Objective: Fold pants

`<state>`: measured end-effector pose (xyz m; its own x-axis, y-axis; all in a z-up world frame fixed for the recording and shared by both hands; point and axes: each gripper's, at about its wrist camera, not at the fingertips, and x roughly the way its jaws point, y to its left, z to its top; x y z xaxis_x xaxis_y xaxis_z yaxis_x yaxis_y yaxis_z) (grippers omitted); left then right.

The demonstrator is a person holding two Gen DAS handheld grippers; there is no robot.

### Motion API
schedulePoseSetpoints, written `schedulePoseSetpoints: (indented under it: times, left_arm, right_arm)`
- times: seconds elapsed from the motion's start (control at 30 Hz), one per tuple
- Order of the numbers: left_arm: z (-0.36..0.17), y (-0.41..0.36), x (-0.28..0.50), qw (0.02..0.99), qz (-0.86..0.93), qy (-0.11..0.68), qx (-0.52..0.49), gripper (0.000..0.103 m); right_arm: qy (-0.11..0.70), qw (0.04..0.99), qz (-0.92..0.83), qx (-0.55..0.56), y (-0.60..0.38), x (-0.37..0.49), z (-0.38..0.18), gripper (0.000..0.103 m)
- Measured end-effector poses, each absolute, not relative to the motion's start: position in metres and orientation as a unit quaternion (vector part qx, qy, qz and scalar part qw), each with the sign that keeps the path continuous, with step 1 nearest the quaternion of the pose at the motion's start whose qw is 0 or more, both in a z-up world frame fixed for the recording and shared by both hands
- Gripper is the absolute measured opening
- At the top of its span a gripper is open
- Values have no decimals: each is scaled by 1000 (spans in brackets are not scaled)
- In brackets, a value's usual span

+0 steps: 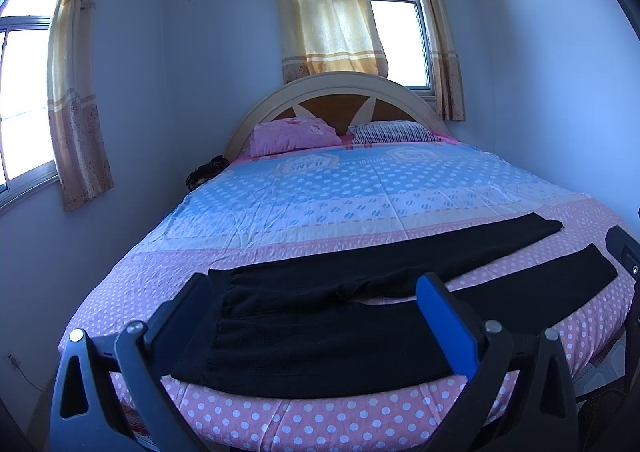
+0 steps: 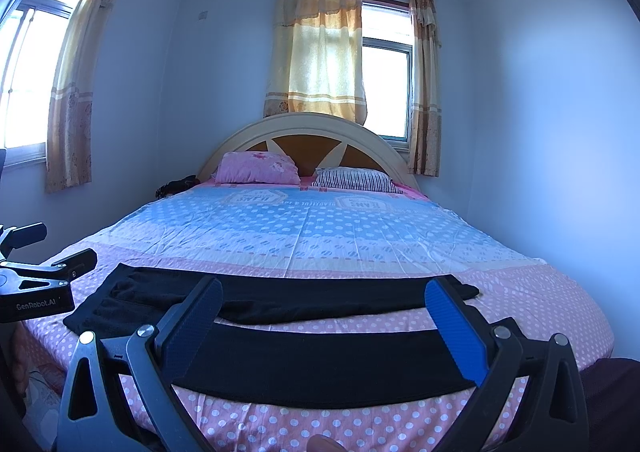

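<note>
Black pants (image 1: 320, 340) lie flat across the foot of the bed (image 1: 320, 204), waist to the left, both legs running right and spread apart in a narrow V. In the left wrist view my left gripper (image 1: 316, 292) hovers open above the waist and crotch area, holding nothing. In the right wrist view the two legs (image 2: 320, 368) stretch across the bed (image 2: 320, 236), and my right gripper (image 2: 324, 292) stands open above them, empty. The left gripper (image 2: 40, 276) shows at that view's left edge; the right gripper (image 1: 624, 252) shows at the other view's right edge.
A pink pillow (image 1: 294, 136) and a striped pillow (image 1: 394, 132) rest against the arched headboard (image 1: 336, 92). A dark bundle (image 1: 206, 170) sits between bed and left wall. Curtained windows line the back and left walls. A fingertip (image 2: 320, 444) shows at the bottom edge.
</note>
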<state>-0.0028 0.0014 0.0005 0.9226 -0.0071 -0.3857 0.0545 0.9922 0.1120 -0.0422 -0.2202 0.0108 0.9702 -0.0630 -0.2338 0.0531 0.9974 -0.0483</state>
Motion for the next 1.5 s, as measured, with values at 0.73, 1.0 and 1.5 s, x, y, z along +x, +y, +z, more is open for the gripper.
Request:
schedulePoseSetpoints:
  times: [0.73,1.0,1.5]
  left_arm:
    - [-3,0,2,977,-18,203,57,103]
    - [-19,16,32,971,-13,229,61,103]
    - [-76,172,221,929,79,360,44,103]
  right_arm:
    - [131,990,-31,-30,-211,-37,3,102]
    - [155,987,-8,-41,-222,-15,-9,102]
    - [289,955,-57,14,-348,131,-67,99]
